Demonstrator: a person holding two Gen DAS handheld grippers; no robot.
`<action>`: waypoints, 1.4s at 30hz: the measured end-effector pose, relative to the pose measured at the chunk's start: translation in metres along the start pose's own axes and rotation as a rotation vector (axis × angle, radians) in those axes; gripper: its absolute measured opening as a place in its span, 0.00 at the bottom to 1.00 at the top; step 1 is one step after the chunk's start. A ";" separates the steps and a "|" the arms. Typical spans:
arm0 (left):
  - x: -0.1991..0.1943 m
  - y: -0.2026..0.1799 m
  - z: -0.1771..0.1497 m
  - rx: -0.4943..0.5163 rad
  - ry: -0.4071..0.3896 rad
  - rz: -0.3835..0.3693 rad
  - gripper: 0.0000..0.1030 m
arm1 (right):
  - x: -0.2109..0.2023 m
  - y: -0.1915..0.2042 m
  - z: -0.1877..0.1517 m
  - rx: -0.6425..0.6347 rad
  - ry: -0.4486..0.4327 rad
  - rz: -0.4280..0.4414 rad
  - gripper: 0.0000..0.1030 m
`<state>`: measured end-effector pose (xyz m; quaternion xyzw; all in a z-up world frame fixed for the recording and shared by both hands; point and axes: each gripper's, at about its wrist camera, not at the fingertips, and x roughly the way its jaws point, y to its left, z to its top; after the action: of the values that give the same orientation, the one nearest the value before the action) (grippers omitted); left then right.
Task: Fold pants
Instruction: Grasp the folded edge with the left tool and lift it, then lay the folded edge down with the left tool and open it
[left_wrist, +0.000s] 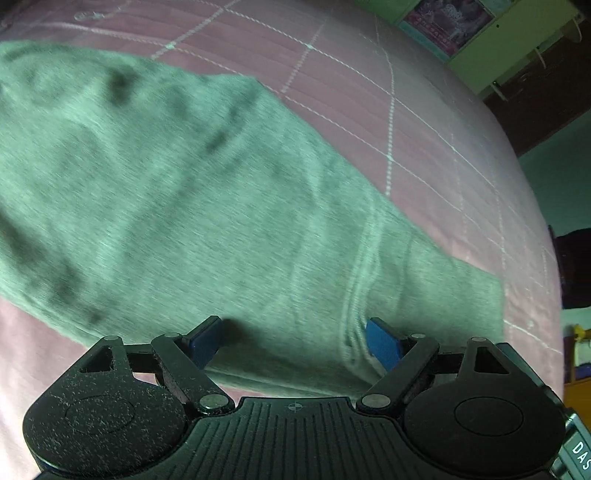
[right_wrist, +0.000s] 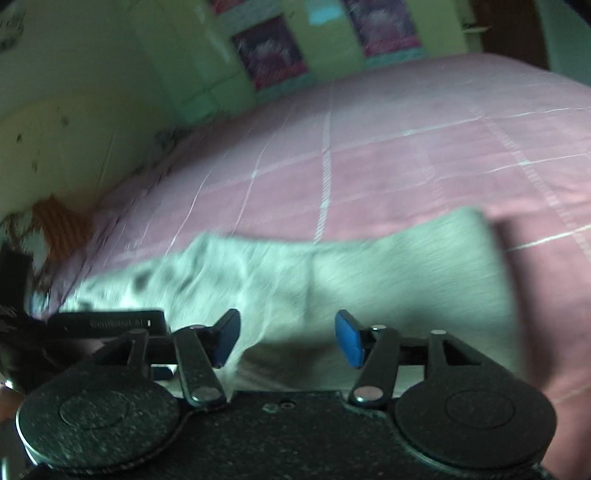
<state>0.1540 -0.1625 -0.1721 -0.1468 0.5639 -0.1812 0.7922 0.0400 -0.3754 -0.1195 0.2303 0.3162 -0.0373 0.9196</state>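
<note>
Grey pants (left_wrist: 207, 206) lie spread flat on a pink bedspread (left_wrist: 369, 92) w/ thin white grid lines. In the left wrist view they run diagonally from upper left down to lower right, w/ a stitched seam curving near the lower right end & soft dark creases across the upper part. Left gripper (left_wrist: 293, 345) sits right over the near edge of the fabric, jaws wide apart, 2 blue pads (left_wrist: 382, 343) on either side of the cloth edge w/ nothing pinched between them; looks just above the fabric, tho contact is hard to judge from this angle. Right wrist view is motion-blurred: same pants (right_wrist: 369, 269) stretch across the frame, a flat squared-off end to the right, a crumpled section to the left. Right gripper (right_wrist: 287, 339) also has jaws wide, blue pads (right_wrist: 349, 338) apart, fabric showing thru the gap, nothing gripped. A black device w/ pale lettering (right_wrist: 110, 321) pokes in at the left of that view, prob. the other gripper's body but too blurred to confirm. Behind the bed: green wall (right_wrist: 110, 55) w/ pink-purple pictures (right_wrist: 269, 51).
</note>
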 end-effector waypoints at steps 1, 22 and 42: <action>0.001 -0.004 -0.003 -0.001 0.002 -0.008 0.82 | -0.007 -0.007 0.001 0.019 -0.016 -0.008 0.60; -0.057 -0.039 0.017 0.036 -0.199 -0.104 0.18 | -0.049 -0.094 0.001 0.158 -0.127 -0.238 0.49; -0.040 -0.006 0.025 0.272 -0.203 0.193 0.32 | 0.033 -0.016 0.002 -0.204 0.108 -0.200 0.33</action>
<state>0.1649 -0.1491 -0.1276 -0.0013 0.4627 -0.1632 0.8713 0.0646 -0.3877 -0.1442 0.1046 0.3887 -0.0841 0.9115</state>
